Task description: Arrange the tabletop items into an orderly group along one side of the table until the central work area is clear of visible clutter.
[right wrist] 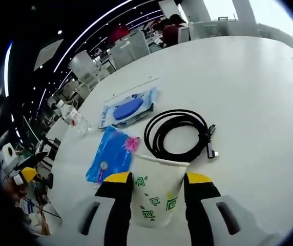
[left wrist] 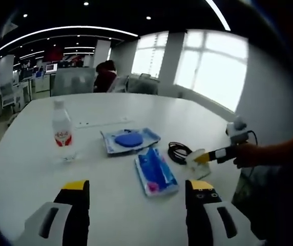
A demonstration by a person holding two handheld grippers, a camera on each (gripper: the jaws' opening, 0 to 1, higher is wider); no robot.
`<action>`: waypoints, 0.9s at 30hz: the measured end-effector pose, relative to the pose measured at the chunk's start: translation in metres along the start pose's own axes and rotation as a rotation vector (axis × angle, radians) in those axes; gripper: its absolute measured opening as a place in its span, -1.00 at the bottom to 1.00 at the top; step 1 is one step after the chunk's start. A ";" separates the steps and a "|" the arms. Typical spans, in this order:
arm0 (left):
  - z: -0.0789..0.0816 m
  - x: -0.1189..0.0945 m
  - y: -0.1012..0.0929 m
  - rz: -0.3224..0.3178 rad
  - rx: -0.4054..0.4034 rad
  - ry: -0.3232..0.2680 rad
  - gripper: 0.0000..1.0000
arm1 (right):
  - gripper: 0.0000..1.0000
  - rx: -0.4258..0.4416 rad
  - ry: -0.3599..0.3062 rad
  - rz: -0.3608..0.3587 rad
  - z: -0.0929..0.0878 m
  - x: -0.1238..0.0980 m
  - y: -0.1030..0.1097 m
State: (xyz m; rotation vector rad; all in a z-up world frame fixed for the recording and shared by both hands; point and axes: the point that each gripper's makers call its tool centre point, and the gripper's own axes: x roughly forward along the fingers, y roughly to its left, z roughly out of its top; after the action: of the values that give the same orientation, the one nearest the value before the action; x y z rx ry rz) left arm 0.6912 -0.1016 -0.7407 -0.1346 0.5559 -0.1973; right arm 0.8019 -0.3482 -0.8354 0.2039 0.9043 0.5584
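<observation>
Right gripper (right wrist: 151,185): yellow-tipped fingers at 6 o'clock of the right gripper view, closed narrow on a white paper cup with green square prints (right wrist: 157,192), which looks lifted or tipped toward the camera. Risk: thin paper wall, too much squeeze dents it; too little and it slips out.

Just past the cup at 12 o'clock lies a coiled black cable (right wrist: 180,134) on the white round counter (right wrist: 249,92). Setting the cup down forward could land it on the loop and tip it.

Left gripper (left wrist: 137,190): fingers spread wide, holding nothing, hovering over the counter edge. Ahead at 1 o'clock is a blue flat plastic packet with a pink end (left wrist: 155,172); beyond it a clear-wrapped pack with a blue disc (left wrist: 130,140); at 10 o'clock a clear plastic water bottle with a red label (left wrist: 62,130), upright. Tall bottle could topple if nudged sideways. Slick packets may slide instead of getting pinched.
</observation>
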 end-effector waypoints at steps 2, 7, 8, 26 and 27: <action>0.009 0.003 -0.009 -0.032 0.018 -0.005 0.45 | -0.32 -0.004 -0.008 -0.001 0.000 -0.002 0.003; 0.019 0.012 -0.033 -0.112 0.073 -0.003 0.37 | -0.33 -0.002 -0.031 0.016 0.000 -0.007 0.010; 0.021 0.014 -0.037 -0.131 0.083 -0.003 0.37 | -0.33 -0.002 -0.035 0.027 0.001 -0.008 0.013; 0.062 0.030 -0.100 -0.408 0.284 0.007 -0.09 | -0.32 -0.217 -0.095 0.364 0.029 -0.027 0.128; 0.063 0.030 -0.104 -0.437 0.313 0.005 -0.10 | -0.32 -0.225 -0.094 0.379 0.028 -0.028 0.132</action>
State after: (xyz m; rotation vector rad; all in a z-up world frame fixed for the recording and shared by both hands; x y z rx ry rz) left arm 0.7343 -0.2047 -0.6841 0.0508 0.4884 -0.7060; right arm 0.7614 -0.2503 -0.7467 0.1968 0.7070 0.9886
